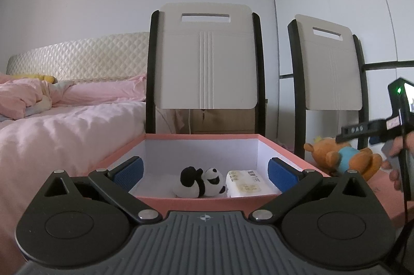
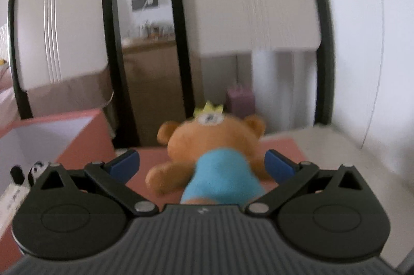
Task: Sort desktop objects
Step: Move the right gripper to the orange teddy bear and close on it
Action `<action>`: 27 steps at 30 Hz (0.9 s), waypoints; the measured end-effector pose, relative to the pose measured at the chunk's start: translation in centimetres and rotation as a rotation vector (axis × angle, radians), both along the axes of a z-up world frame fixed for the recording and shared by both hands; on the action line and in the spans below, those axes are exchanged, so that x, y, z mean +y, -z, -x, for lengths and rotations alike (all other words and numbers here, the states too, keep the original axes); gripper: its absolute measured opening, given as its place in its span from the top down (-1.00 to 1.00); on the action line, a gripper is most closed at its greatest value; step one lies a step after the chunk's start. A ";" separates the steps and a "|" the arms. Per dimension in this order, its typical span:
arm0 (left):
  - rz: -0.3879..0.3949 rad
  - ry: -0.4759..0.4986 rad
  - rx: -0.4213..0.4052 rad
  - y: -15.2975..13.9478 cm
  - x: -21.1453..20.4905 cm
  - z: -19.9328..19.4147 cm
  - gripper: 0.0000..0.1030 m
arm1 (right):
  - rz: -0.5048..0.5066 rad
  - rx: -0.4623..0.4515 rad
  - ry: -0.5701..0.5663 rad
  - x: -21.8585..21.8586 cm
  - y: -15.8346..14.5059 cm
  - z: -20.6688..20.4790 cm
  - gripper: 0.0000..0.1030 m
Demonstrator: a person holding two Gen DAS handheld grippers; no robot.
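A pink box (image 1: 199,201) with white inside holds a panda plush (image 1: 200,181) and a white tissue pack (image 1: 248,183). My left gripper (image 1: 204,175) is open and empty, hovering at the box's near rim. An orange teddy bear in a blue shirt (image 2: 214,161) lies on the pink surface to the right of the box; it also shows in the left wrist view (image 1: 344,157). My right gripper (image 2: 201,163) is open, its fingers on either side of the bear's body, not closed on it. The box corner (image 2: 77,140) and panda (image 2: 33,171) show at the left.
Two white folding chairs with black frames (image 1: 207,57) (image 1: 333,67) stand behind the table. A bed with pink bedding (image 1: 64,124) lies at the left. The pink table surface (image 2: 282,145) ends just right of the bear. A wooden cabinet (image 2: 150,83) stands beyond.
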State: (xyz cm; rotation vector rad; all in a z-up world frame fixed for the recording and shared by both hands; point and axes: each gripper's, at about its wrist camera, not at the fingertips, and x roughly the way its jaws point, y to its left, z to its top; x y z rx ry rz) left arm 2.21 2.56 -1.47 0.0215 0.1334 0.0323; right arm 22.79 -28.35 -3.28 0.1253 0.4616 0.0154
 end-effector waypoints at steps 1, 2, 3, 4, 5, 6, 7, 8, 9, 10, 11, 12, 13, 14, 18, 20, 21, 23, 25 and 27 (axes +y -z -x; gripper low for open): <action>0.000 0.000 0.001 0.0 0.0 0.0 -1.00 | 0.000 0.023 -0.002 0.1 0.4 -0.2 -1.00; 0.001 0.001 0.002 0.0 0.0 0.0 -1.00 | 0.016 0.034 0.000 0.2 0.7 -0.4 -1.00; 0.001 0.002 0.002 0.0 0.0 0.0 -1.00 | 0.031 0.045 0.001 0.3 1.0 -0.7 -1.00; 0.002 0.003 0.002 0.0 0.1 0.1 -1.00 | 0.048 0.056 0.002 0.4 1.3 -0.9 -1.00; 0.002 0.004 0.001 -0.1 0.0 0.1 -1.00 | 0.083 0.067 0.000 0.7 1.6 -1.1 -1.00; 0.002 0.005 0.000 -0.1 0.0 0.1 -1.00 | 0.118 0.079 -0.003 0.9 1.9 -1.3 -1.00; 0.003 0.006 0.000 -0.1 0.0 0.2 -1.00 | 0.143 0.089 -0.008 1.0 2.2 -1.5 -1.00; 0.002 0.008 -0.001 -0.1 -0.1 0.2 -1.00 | 0.167 0.101 -0.013 1.1 2.6 -1.7 -1.00; 0.001 0.010 -0.001 -0.1 -0.1 0.3 -1.00 | 0.170 0.115 -0.013 1.1 2.8 -2.0 -1.00; 0.000 0.012 -0.001 -0.1 -0.1 0.2 -1.00 | 0.173 0.129 -0.012 1.0 3.1 -2.2 -1.00; -0.001 0.014 -0.002 -0.1 -0.2 0.2 -1.00 | 0.175 0.143 -0.012 0.9 3.4 -2.5 -1.00; -0.002 0.014 -0.001 -0.1 -0.2 0.2 -1.00 | 0.177 0.157 -0.011 0.8 3.6 -2.7 -1.00; -0.001 0.012 -0.001 -0.1 -0.1 0.2 -1.00 | 0.165 0.164 -0.001 0.5 3.7 -2.8 -1.00; 0.000 0.011 0.000 0.0 -0.1 0.2 -1.00 | 0.153 0.171 0.010 0.2 3.8 -2.9 -1.00; 0.005 0.012 -0.001 -0.1 -0.1 0.2 -1.00 | 0.098 0.187 0.051 -1.0 4.0 -3.0 -0.77; 0.004 0.014 -0.002 -0.1 -0.1 0.2 -1.00 | 0.061 0.180 0.051 -1.5 3.7 -2.7 -0.62; 0.004 0.015 -0.002 -0.1 -0.1 0.2 -1.00 | 0.044 0.175 0.053 -1.7 3.5 -2.5 -0.54; 0.004 0.016 -0.003 -0.1 -0.1 0.3 -1.00 | 0.016 0.161 0.059 -2.0 3.1 -2.0 -0.48; 0.003 0.016 -0.003 -0.1 -0.1 0.3 -1.00 | 0.007 0.133 0.064 -1.9 2.5 -1.4 -0.45; -0.001 0.019 -0.001 -0.1 -0.2 0.3 -1.00 | -0.008 0.105 0.062 -1.6 1.7 -0.6 -0.41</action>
